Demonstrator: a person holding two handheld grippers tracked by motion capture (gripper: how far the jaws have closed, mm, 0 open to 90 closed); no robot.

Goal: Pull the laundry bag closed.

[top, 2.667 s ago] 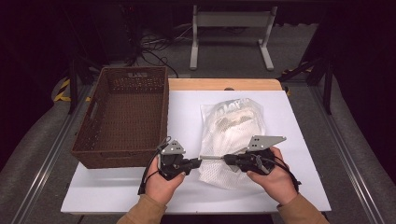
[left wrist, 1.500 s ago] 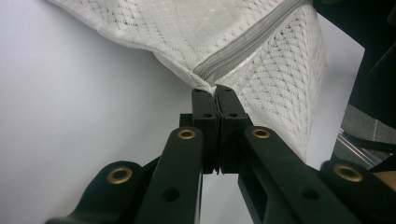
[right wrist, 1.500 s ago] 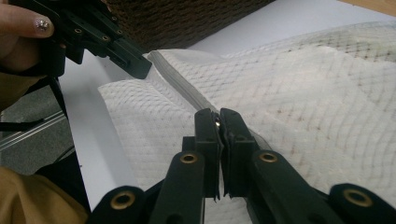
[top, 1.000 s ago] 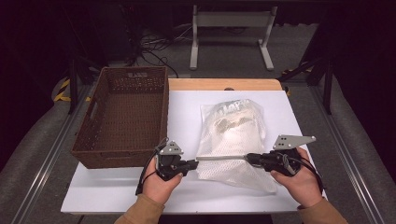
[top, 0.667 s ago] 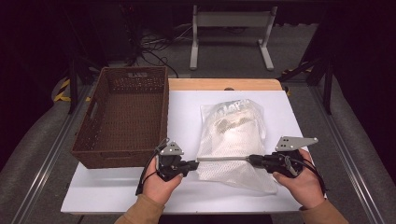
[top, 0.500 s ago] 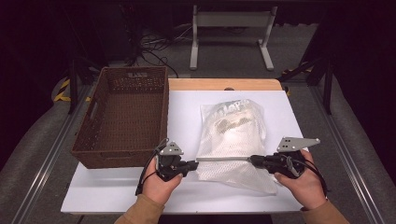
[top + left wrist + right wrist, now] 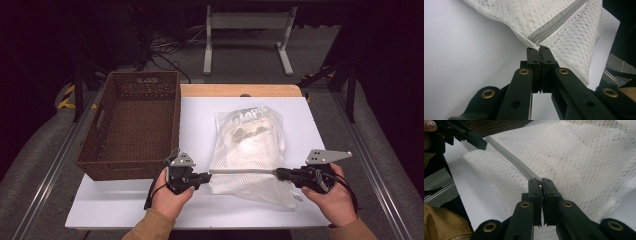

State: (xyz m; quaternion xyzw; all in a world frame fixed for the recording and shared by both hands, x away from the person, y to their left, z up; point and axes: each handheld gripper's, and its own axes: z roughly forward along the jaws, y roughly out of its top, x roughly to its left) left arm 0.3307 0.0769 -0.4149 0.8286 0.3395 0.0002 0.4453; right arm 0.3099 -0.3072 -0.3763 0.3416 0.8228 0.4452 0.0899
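Observation:
A white mesh laundry bag (image 7: 247, 150) lies on the white table (image 7: 125, 205), with pale clothing inside it. A grey zipper (image 7: 242, 171) runs across its near part. My left gripper (image 7: 207, 175) is shut on the left end of the zipper (image 7: 554, 25), pinching the mesh corner. My right gripper (image 7: 276, 173) is shut on the zipper pull (image 7: 540, 185), a small brass-coloured piece between the pads, at the right end of the zipper (image 7: 506, 157). The zipper is stretched taut between the two grippers.
A brown wicker basket (image 7: 132, 125) stands empty on the table's left, just beyond my left hand. A wooden board edge (image 7: 240, 90) lies at the table's far side. Dark floor with cables and a metal stand (image 7: 247, 30) lies behind.
My right gripper has slid to the right along the zipper, from the bag's middle to near its right edge. The left gripper stayed in place.

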